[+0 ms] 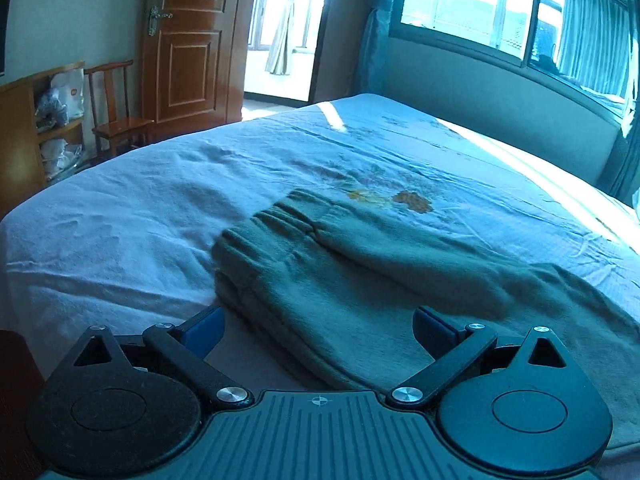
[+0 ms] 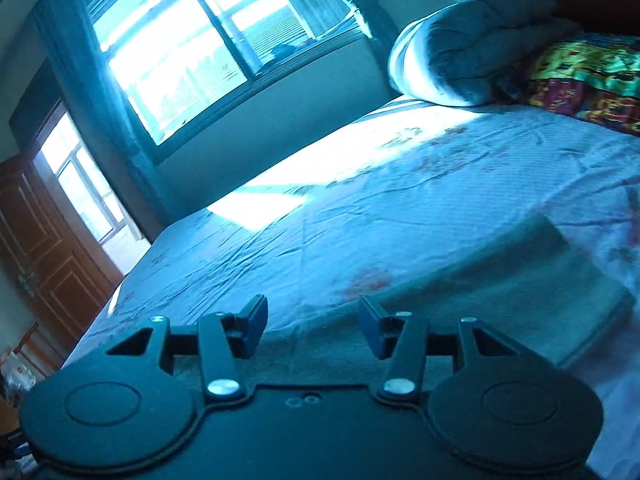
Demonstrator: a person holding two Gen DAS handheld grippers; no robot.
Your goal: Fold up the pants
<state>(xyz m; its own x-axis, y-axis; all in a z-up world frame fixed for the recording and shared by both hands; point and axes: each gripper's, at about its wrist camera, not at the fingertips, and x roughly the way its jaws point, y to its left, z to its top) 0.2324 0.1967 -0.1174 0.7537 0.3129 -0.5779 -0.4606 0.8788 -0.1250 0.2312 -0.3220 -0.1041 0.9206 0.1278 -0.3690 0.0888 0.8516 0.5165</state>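
Soft, thick green pants (image 1: 340,280) are lying partly folded on the bed (image 1: 120,208); both the left hand-held gripper (image 1: 318,320) and the right hand-held gripper (image 2: 314,326) are hovering released, nothing between them. Best hold: the hem edge at 3 o'clock.

I count: pants (image 1: 320,280) 1 | bed (image 1: 120,208) 1 | grippers 2: left gripper (image 1: 318,326), right gripper (image 2: 313,326) | chair (image 1: 116,116) 1, far left | pillow (image 2: 472,48) 1, far right

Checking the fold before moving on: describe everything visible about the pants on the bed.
The pants are grey-green, of thick, fleecy-looking knit, with a gathered elastic waistband at the far-left end. They lie flat on the light blue bed sheet, one layer folded diagonally over the rest, and one edge reaches toward the near right. Neither open gripper grips them; the left gripper hangs wide over the near edge.
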